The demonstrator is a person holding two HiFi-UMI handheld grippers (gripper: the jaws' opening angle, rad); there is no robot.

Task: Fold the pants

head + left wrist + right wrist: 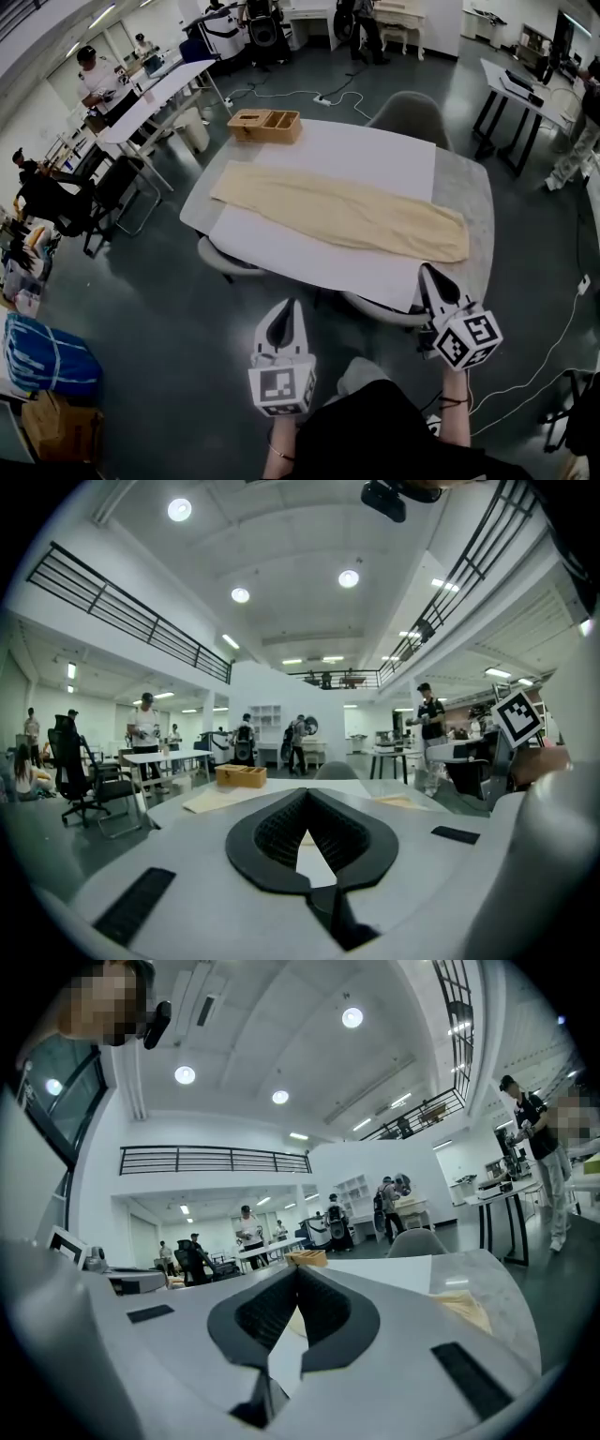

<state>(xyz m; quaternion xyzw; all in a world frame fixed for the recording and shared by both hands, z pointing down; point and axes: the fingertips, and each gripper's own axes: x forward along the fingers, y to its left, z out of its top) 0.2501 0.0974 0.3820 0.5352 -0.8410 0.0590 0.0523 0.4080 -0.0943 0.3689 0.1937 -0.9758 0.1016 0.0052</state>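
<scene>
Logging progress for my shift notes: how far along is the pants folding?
Done: pants lie spread long on the table. In hand: nothing; left hand-held gripper and right hand-held gripper are shut, short of the cloth. Left: folding that long strip up.

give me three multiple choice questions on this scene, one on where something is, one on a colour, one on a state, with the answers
1. Where does the wooden box stand?
A on the floor
B at the far edge of the table
C on a chair

2. What colour are the pants?
A blue
B black
C cream

3. How do the jaws of the right gripper stand?
A together, empty
B wide apart
C clamped on cloth

Answers:
1 B, it sits on the tabletop beyond the pants.
2 C, the cloth is pale cream.
3 A, the right gripper view shows the tips meeting with nothing between them.
</scene>
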